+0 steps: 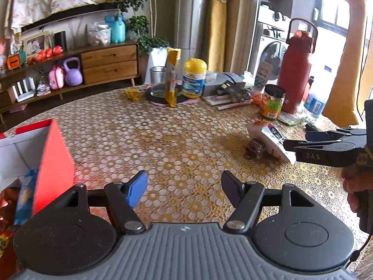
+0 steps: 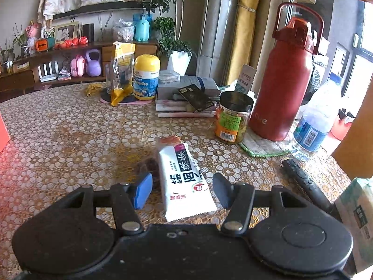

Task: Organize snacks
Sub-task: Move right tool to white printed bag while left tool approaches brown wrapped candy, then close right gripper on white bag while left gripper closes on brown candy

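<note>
While your right gripper (image 2: 183, 190) stands spread wide, the white snack packet (image 2: 184, 179) lies flat between its fingers, ready for closing | your left gripper (image 1: 184, 187) is released, empty, red box (image 1: 50, 161) just left for dropping.

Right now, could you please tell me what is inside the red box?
Inside the red box a blue snack packet stands against its wall, beside a red-orange wrapper. Anything deeper is hidden by the wall.
</note>
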Demonstrator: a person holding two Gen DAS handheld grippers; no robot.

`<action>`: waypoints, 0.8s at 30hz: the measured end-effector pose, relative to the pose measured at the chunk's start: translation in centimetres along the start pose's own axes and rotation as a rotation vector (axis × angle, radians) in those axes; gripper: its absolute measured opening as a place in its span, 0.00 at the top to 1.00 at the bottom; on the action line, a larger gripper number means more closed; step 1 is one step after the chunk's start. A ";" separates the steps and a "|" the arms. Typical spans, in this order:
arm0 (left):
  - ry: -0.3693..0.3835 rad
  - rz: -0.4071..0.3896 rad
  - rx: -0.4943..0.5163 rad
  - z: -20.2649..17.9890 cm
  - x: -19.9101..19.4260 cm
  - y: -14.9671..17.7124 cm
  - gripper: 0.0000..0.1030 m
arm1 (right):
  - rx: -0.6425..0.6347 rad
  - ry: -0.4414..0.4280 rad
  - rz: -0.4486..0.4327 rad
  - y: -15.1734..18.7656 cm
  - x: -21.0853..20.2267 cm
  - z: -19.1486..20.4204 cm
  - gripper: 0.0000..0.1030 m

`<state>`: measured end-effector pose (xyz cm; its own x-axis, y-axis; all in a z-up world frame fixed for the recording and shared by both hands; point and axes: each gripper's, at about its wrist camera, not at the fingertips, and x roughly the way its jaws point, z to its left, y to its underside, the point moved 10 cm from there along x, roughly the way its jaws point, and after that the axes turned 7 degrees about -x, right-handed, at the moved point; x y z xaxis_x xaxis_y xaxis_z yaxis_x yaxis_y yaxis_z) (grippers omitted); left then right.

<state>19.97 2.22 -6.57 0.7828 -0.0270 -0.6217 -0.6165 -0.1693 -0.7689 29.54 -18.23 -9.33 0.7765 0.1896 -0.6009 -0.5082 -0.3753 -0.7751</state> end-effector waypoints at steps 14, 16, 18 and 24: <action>0.030 0.044 0.079 -3.8 5.0 -0.4 0.32 | 0.025 -0.062 0.063 1.4 4.7 -0.9 0.49; 0.040 0.043 0.099 -4.7 5.9 -0.6 0.32 | 0.046 -0.078 0.053 1.3 4.7 -1.3 0.55; 0.055 0.038 0.120 -5.8 6.7 -0.8 0.32 | 0.067 -0.088 0.043 1.4 4.5 -1.8 0.58; 0.100 0.025 0.171 -9.0 10.0 -1.3 0.32 | 0.210 -0.110 0.027 2.8 3.3 -4.5 0.66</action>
<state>29.34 -6.74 -10.43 0.7663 -0.1282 -0.6296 -0.6346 0.0018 -0.7728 32.35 -22.70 -12.67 0.7219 0.2844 -0.6308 -0.6037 -0.1868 -0.7751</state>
